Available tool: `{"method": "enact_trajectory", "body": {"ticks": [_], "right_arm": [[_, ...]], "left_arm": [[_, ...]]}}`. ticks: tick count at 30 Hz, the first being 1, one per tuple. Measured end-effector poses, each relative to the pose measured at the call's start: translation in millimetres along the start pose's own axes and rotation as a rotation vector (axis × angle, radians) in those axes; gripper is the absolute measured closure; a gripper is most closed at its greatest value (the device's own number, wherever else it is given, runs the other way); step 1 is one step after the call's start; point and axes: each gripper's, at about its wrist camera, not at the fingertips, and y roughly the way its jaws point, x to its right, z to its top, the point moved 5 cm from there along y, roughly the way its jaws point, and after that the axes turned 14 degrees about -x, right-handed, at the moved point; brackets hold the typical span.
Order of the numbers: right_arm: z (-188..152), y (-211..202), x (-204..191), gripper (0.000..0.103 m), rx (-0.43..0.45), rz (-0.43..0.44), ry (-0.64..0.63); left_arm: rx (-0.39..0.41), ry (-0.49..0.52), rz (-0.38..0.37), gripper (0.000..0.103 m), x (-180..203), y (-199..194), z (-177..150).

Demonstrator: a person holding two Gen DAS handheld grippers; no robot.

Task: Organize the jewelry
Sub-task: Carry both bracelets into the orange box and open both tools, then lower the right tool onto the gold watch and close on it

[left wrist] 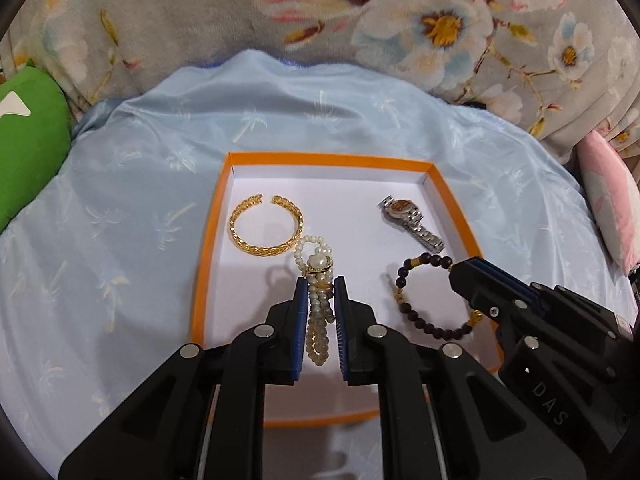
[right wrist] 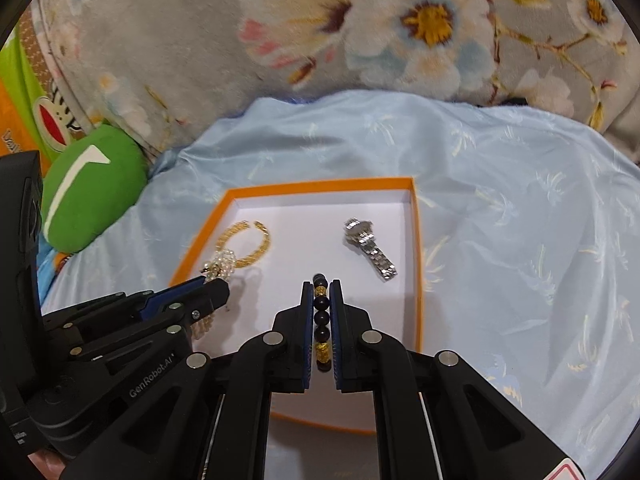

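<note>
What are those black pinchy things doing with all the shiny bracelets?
A person is sorting jewelry into an orange box on a blue cloth. The left tool is pinching a pearl bracelet, and the right tool is pinching a dark bead bracelet. Both are held over the box's white floor. A gold bangle and a silver watch already lie inside it.

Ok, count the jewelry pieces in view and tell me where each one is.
4. Gold bangle lies far left in the box; watch far right. Pearl bracelet is in the left tool; dark bead bracelet in the right tool. More may be hidden.
</note>
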Motion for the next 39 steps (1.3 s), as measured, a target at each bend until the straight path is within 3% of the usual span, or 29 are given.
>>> {"method": "enact_trajectory", "body": {"ticks": [5,9,11,22,27,39], "right_arm": [[-1.2,10.5,8.7,0.095,-0.002,-0.059,-0.008],[-2.8,10.5,14.6,0.094,0.016,-0.079,0.009],[-3.9,7.7,16.4,0.092,0.024,-0.074,0.020],[-31.1,-28.7,8.8,0.088,0.052,-0.062,0.014],[-68.2,-50.4,10.7,0.082,0.042,-0.056,0.024],[-172.8,-77.1,4.5,0.079,-0.045,-0.062,-0.001]], "left_arm": [[-0.018,-0.015,-0.013,0.086,-4.5,16.3,-0.3],[0.016,-0.044,-0.013,0.049,-11.2,12.5,-0.5],[0.038,-0.054,-0.013,0.043,-14.1,7.1,0.4],[0.098,-0.101,-0.003,0.043,-35.7,-37.9,-19.7],[0.102,-0.112,0.023,0.043,-45.1,-62.3,-56.2],[0.073,-0.089,0.056,0.043,-41.7,-94.3,-160.2]]}}
